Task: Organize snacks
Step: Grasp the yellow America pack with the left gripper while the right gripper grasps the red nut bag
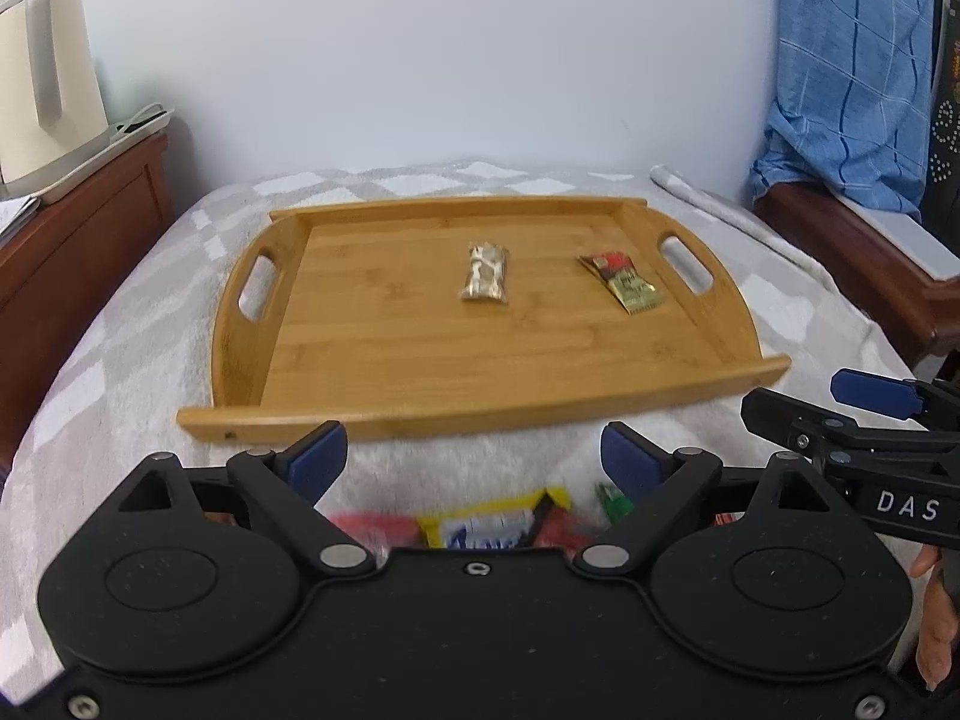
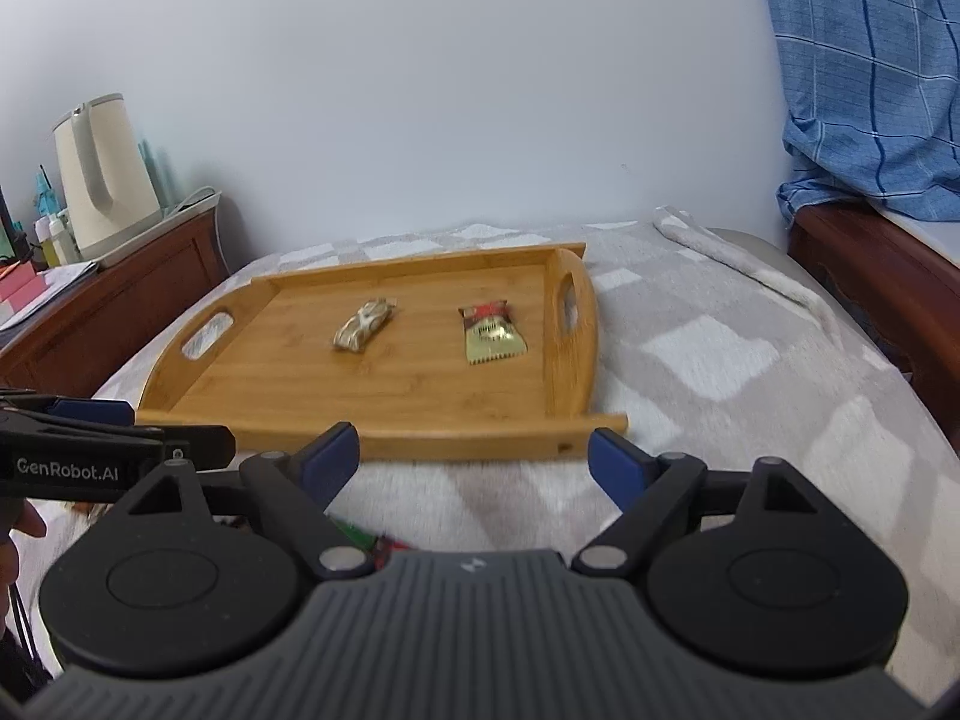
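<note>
The bed [image 1: 120, 324] under its grey checked blanket carries your wooden tray [image 1: 420, 354], which lies flat ahead of both claws. On the tray sit two snacks, apart from each other: a pale gold packet [image 1: 486, 273] near the middle and a red-and-gold packet [image 1: 624, 282] close to the right handle. More wrappers [image 1: 480, 525], red, yellow and green, lie on the blanket just under your left claw [image 1: 474, 459]. That claw is spread wide and holds nothing. Your right claw [image 2: 474, 459] is wide and empty too, near the tray's front rim.
</note>
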The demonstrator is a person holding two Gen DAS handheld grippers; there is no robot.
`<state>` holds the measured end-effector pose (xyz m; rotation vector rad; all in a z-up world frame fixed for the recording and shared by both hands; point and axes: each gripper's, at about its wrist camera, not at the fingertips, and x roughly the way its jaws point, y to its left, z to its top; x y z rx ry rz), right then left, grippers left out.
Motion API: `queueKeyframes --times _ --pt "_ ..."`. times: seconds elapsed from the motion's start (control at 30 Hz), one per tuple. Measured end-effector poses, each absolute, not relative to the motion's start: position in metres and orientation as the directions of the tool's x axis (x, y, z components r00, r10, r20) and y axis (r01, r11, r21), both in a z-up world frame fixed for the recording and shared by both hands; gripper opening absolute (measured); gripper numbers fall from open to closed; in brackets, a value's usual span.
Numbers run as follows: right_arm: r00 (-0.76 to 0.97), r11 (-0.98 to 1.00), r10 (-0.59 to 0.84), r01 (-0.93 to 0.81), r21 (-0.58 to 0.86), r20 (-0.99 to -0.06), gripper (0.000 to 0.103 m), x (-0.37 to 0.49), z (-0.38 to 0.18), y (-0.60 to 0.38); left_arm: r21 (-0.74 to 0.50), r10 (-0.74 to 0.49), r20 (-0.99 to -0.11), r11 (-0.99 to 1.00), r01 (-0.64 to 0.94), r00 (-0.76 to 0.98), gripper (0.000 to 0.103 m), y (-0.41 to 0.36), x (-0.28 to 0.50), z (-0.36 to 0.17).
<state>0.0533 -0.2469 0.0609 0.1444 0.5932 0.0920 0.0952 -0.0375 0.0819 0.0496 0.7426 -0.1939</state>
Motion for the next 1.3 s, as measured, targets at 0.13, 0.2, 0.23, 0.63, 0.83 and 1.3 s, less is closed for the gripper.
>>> queueKeyframes --times 0.13,0.2,0.23,0.63,0.83,1.3 --pt "0.827 0.991 0.113 -0.052 0.125 -0.551 0.093 0.035 0.058 -0.243 -0.030 -0.165 -0.683 0.980 0.198 0.711 0.091 -0.037 0.079 0.076" --pt "0.825 0.993 0.102 -0.049 0.109 -0.556 0.093 0.026 0.055 -0.244 -0.035 -0.170 -0.691 0.979 0.203 0.703 0.091 -0.037 0.070 0.072" --pt "0.823 0.993 0.099 -0.046 0.109 -0.559 0.093 0.021 0.053 -0.245 -0.036 -0.171 -0.694 0.978 0.204 0.699 0.091 -0.037 0.066 0.070" --pt "0.808 0.992 0.113 -0.062 0.108 -0.578 0.095 -0.012 0.042 -0.245 -0.032 -0.173 -0.719 0.976 0.217 0.673 0.083 -0.037 0.043 0.051" --pt "0.791 0.997 0.072 -0.035 0.073 -0.608 0.095 -0.014 0.036 -0.246 -0.060 -0.195 -0.731 0.973 0.223 0.654 0.066 -0.038 0.042 0.046" --pt "0.774 0.997 0.050 0.002 0.081 -0.631 0.078 -0.016 0.028 -0.254 -0.032 -0.197 -0.687 0.970 0.242 0.699 0.048 -0.036 0.028 0.049"
